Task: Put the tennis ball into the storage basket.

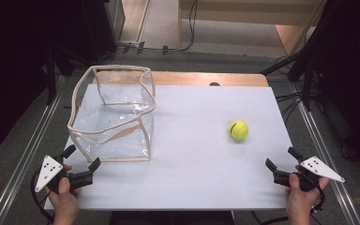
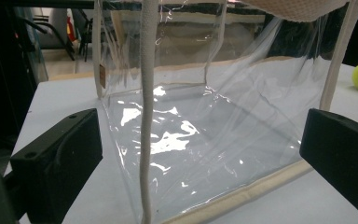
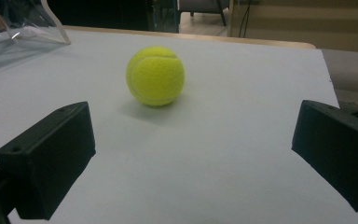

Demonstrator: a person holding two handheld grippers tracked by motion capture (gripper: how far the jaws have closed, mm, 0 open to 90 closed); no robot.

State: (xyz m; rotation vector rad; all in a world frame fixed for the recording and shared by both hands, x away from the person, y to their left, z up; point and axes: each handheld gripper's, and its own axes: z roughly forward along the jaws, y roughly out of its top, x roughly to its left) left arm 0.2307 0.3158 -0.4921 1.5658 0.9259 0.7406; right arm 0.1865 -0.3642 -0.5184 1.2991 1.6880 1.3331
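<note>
The desk (image 1: 187,178), covered in white, carries everything, and both hands rest at its near edge. Just ahead of the left tool (image 1: 81,159) stands a clear bag (image 1: 112,117) with cream edging, open at the top; in the left gripper view its near corner seam rises between the two jaws without touching either. The left hand (image 1: 64,199) grips its tool from below, forearm coming up from the near edge, jaws spread wide and aimed at the bag. The right hand (image 1: 301,199) mirrors it at the opposite corner, its right tool (image 1: 281,157) pointing forward and inward, jaws wide apart and empty. The tennis ball (image 1: 239,130) lies on the desk ahead of the right tool, near but apart.
</note>
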